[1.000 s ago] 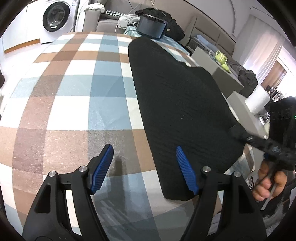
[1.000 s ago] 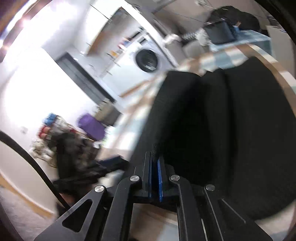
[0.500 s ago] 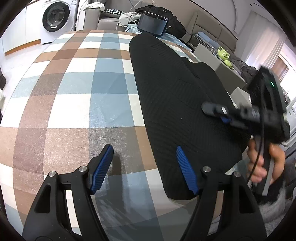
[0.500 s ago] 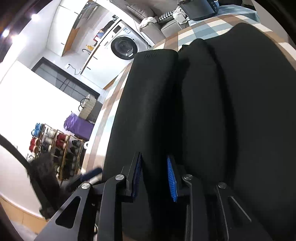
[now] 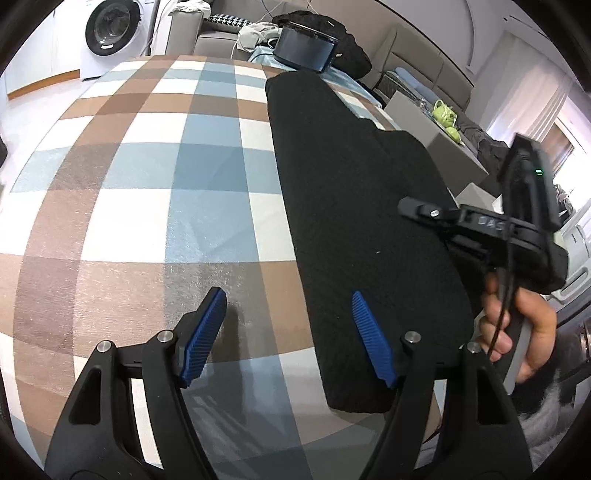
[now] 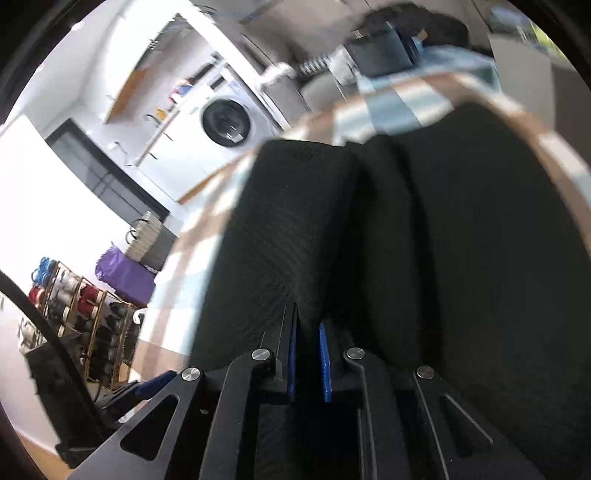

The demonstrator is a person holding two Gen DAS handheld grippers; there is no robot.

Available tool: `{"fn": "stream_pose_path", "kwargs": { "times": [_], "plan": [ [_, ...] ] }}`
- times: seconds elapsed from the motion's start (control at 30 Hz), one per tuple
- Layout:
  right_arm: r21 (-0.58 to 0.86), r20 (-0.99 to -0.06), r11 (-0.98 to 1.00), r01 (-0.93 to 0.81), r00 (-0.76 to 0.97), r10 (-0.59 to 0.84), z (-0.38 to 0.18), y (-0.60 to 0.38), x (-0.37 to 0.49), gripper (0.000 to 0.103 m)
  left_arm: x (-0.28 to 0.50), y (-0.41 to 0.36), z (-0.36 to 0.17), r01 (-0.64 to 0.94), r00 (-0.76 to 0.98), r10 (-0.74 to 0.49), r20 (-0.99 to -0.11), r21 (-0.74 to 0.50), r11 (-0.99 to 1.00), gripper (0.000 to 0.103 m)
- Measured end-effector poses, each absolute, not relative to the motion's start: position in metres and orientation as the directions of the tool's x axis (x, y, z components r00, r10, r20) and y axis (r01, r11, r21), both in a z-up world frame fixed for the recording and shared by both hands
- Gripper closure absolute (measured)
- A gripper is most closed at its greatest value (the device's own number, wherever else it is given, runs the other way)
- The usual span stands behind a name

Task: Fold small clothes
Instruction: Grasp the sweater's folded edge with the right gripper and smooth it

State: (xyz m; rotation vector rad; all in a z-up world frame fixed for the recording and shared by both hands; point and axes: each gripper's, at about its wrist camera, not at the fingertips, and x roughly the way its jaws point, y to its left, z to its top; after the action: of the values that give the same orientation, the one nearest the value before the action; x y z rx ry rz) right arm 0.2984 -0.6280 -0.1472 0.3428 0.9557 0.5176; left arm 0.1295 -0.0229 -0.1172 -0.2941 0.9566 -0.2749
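A black knit garment (image 5: 354,206) lies folded into a long strip on the checked tablecloth (image 5: 155,192). My left gripper (image 5: 288,332) is open and empty, hovering low over the garment's near left edge. My right gripper (image 5: 417,210) is seen side-on in the left wrist view, above the garment's right side. In the right wrist view my right gripper (image 6: 308,354) has a narrow gap between its blue pads (image 6: 324,363) and nothing clamped, close over the garment (image 6: 424,258).
A dark box (image 5: 306,50) and piled clothes sit at the table's far end. A washing machine (image 5: 110,33) stands at the far left. A grey table with green teaware (image 5: 443,114) is to the right. A shoe rack (image 6: 77,317) stands on the floor.
My right gripper let go of the garment's edge, opened, then narrowed, and lifted up over the right side. The garment now lies flat. My left gripper has stayed still and open.
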Motion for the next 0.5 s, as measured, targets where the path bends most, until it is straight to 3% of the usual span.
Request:
{"fn": "stream_pose_path", "kwargs": {
  "times": [0.1,0.23,0.4,0.43,0.47,0.5],
  "plan": [
    [0.528,-0.682,0.811,-0.253,0.442,0.582,-0.156,-0.632,0.292,0.088,0.129,-0.024,-0.118,0.102,0.547,-0.355,-0.758,-0.36,0.927,0.035],
    [0.604,-0.638,0.731,-0.318,0.357,0.683,-0.156,-0.64,0.266,0.061,0.129,-0.022,-0.121,0.097,0.544,-0.361,-0.758,-0.37,0.924,0.035],
    [0.565,-0.629,0.701,-0.435,0.322,0.707,-0.154,-0.641,0.216,0.061,0.13,-0.023,-0.121,0.105,0.542,-0.367,-0.756,-0.372,0.922,0.035],
    [0.543,-0.633,0.713,-0.444,0.342,0.695,-0.154,-0.642,0.21,0.068,0.13,-0.024,-0.121,0.108,0.542,-0.367,-0.756,-0.371,0.922,0.035],
    [0.533,-0.639,0.726,-0.434,0.356,0.682,-0.154,-0.643,0.209,0.085,0.13,-0.025,-0.121,0.11,0.542,-0.367,-0.756,-0.369,0.923,0.035],
    [0.534,-0.638,0.728,-0.43,0.36,0.681,-0.153,-0.644,0.209,0.095,0.13,-0.025,-0.12,0.111,0.542,-0.367,-0.756,-0.368,0.923,0.035]
  ]
}}
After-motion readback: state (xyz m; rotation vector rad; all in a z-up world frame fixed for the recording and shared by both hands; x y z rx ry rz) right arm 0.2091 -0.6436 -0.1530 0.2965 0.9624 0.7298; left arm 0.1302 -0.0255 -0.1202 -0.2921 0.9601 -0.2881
